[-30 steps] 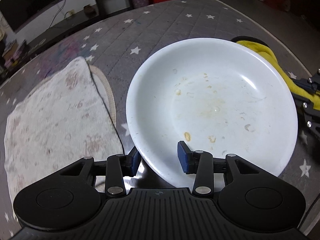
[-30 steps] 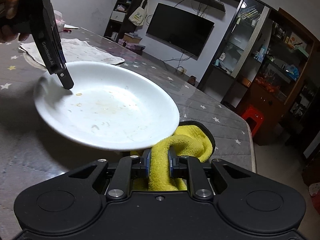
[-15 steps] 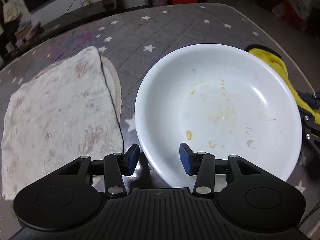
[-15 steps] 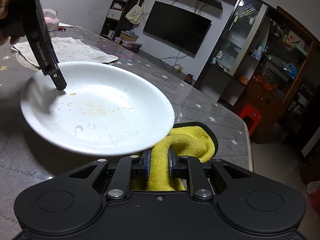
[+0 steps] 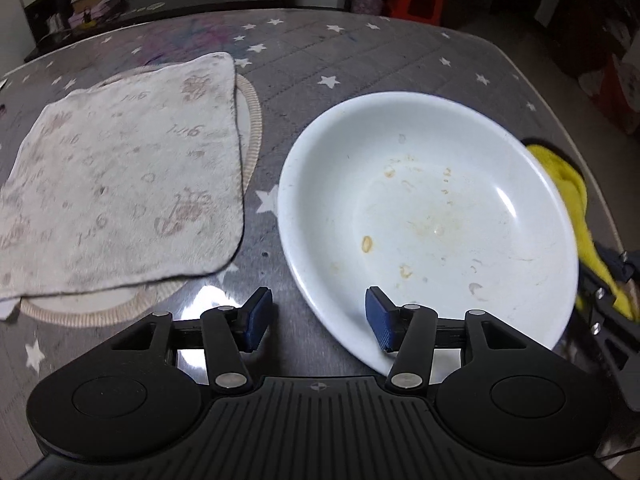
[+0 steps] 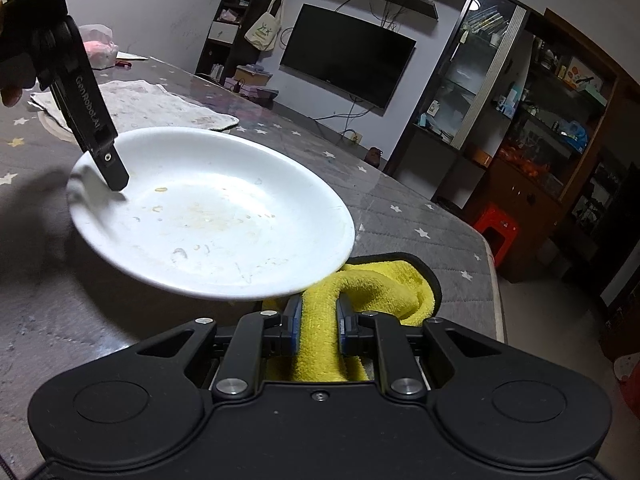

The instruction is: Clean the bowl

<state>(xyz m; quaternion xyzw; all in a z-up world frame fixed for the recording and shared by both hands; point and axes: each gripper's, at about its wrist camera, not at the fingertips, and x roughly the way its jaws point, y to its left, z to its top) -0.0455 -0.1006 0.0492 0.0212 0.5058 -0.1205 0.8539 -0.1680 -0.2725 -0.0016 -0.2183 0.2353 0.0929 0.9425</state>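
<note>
We have the white bowl (image 5: pixel 432 216) right ahead of our left gripper (image 5: pixel 318 316), whose jaws stand wide apart. One blue pad (image 5: pixel 380 316) sits over the near inner wall of the bowl, the other is outside the rim, above the grey star-print table cover (image 5: pixel 340 52). So the rim runs between the jaws, but we see no clamp on it. From the right wrist view, that inner finger tip looks to be touching or nearly touching the bowl's inside; we cannot tell which.

Our right gripper (image 6: pixel 318 320) has its jaws drawn narrow, pinching a fold of the yellow cloth (image 6: pixel 320 336). The cloth runs forward from the jaws and tucks beneath the bowl's near edge, which hangs over it just ahead of the fingertips.

How far along are we? Hardly started, by the look of it. The bowl's floor is dotted with yellowish crumbs and dried smears, and we spot no wiped patch anywhere. The cloth is in hand but outside the bowl, below the rim. In our judgement, what is left is nearly all of it: steady the rim with the left, lift the cloth over the edge, then wipe floor and wall.

Off beyond the left jaw's outer side, a pale patterned towel (image 5: pixel 120 176) lies flat on a round mat (image 5: pixel 250 128), well apart from the bowl.
</note>
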